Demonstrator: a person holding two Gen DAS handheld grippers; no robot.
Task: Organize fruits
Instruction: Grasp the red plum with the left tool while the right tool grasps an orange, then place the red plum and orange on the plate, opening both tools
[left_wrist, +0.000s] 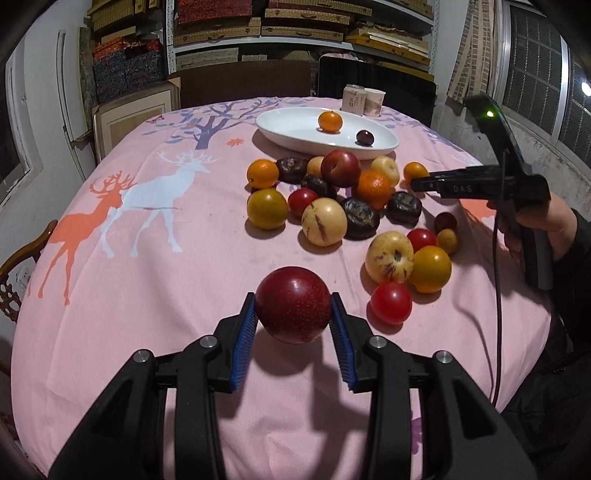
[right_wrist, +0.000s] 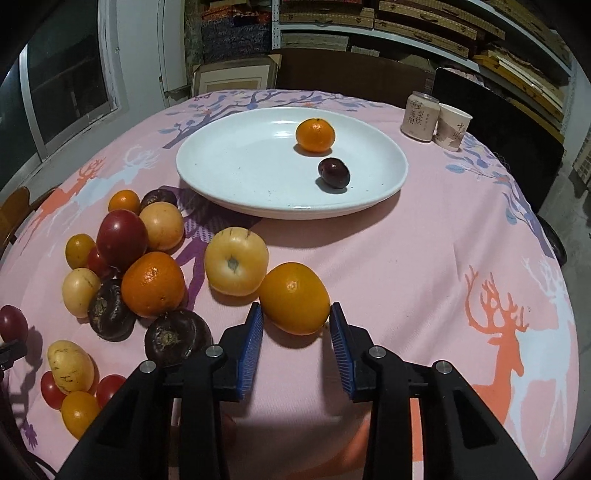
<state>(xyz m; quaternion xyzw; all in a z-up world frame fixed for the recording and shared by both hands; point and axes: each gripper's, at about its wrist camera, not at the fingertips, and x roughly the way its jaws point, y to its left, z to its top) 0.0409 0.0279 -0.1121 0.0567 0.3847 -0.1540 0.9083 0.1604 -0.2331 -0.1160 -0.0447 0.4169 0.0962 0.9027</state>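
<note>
My left gripper (left_wrist: 293, 308) is shut on a dark red plum (left_wrist: 293, 304) and holds it above the pink cloth. My right gripper (right_wrist: 296, 315) is open with its blue pads on either side of an orange (right_wrist: 294, 297) that rests on the cloth; whether the pads touch it I cannot tell. A white oval plate (right_wrist: 240, 173) holds a mandarin (right_wrist: 315, 135) and a dark plum (right_wrist: 334, 172). It also shows in the left wrist view (left_wrist: 288, 127). A heap of mixed fruit (left_wrist: 332, 199) lies in front of the plate.
A can (right_wrist: 420, 116) and a paper cup (right_wrist: 451, 126) stand at the table's far right. Yellow, red and dark fruits (right_wrist: 147, 258) crowd the left of the right gripper. The right gripper's body and hand (left_wrist: 517, 192) show at the right of the left wrist view. Shelves stand behind the table.
</note>
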